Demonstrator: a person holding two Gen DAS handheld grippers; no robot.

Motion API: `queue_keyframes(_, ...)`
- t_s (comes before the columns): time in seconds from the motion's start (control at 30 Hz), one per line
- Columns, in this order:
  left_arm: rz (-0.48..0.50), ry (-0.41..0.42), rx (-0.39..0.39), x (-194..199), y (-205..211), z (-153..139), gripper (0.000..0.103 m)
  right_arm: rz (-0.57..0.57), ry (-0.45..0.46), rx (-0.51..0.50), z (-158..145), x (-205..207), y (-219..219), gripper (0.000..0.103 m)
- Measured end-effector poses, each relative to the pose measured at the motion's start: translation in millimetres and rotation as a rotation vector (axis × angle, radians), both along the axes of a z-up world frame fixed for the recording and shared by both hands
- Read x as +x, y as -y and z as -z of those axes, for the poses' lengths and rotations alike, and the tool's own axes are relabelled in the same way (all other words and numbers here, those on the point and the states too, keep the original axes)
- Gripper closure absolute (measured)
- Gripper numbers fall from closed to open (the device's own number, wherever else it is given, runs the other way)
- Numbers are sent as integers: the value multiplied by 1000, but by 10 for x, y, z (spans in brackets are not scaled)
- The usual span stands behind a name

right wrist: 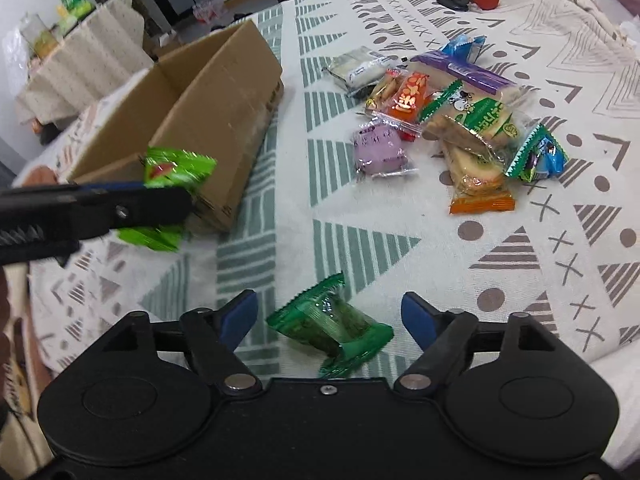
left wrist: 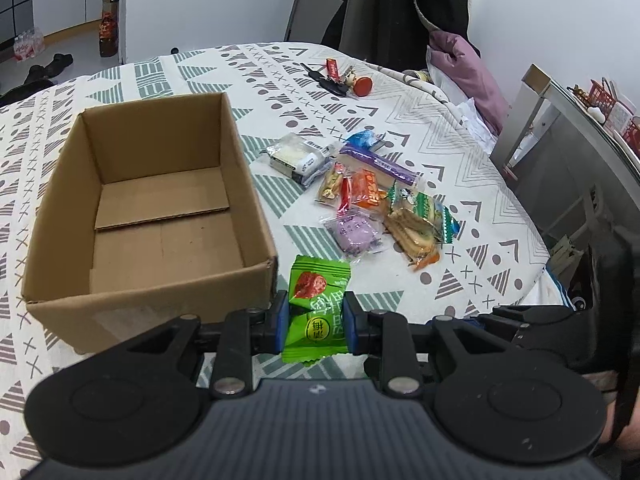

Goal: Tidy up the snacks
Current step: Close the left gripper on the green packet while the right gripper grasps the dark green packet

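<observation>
My left gripper [left wrist: 315,322] is shut on a light green snack packet [left wrist: 318,296], held just right of the near corner of an open cardboard box [left wrist: 64,168] with nothing inside. The right wrist view shows the same packet [right wrist: 176,168] in the left gripper [right wrist: 168,200] beside the box [right wrist: 224,92]. My right gripper [right wrist: 330,316] is open, its blue pads either side of a dark green packet [right wrist: 332,328] lying on the patterned cloth. A pile of snack packets [left wrist: 372,196] [right wrist: 452,116] lies right of the box.
The patterned cloth [left wrist: 400,280] covers a bed-like surface. A bunch of keys with a red charm [left wrist: 340,80] lies at the far side. Pink bedding [left wrist: 468,68] and a metal shelf [left wrist: 568,152] stand on the right. A cloth-covered table with bottles [right wrist: 72,40] is behind the box.
</observation>
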State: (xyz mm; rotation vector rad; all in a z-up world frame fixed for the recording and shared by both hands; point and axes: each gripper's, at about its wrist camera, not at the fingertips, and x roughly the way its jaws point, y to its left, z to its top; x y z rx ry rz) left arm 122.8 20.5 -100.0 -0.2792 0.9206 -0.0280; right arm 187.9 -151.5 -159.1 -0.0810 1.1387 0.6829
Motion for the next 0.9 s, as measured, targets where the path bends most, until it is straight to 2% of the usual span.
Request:
queue_keyframes(0.07, -3, -4, -1, -12, -17, 11, 77, -19, 0, -26, 61, -13, -39, 33)
queue_keyframes(0.1, -4, -5, 0, -17, -24, 12, 77, -33, -14, -35, 94, -16, -55, 57)
queue_keyframes(0.13, -5, -6, 2, -21, -30, 8, 77, -38, -32, -46, 121, -14, -67, 74)
queue_keyframes(0.23, -6, -1, 10, -57, -52, -22, 77, -43, -26, -9, 64, -22, -52, 77)
queue_keyframes(0.63, -26, 60, 35, -148, -113, -343, 77, -6, 79, 114, -515, 86, -27, 78)
queue_keyframes(0.9, -73, 95, 55, -145, -278, -510, 77, -26, 151, 182, -879, 162, -172, 78)
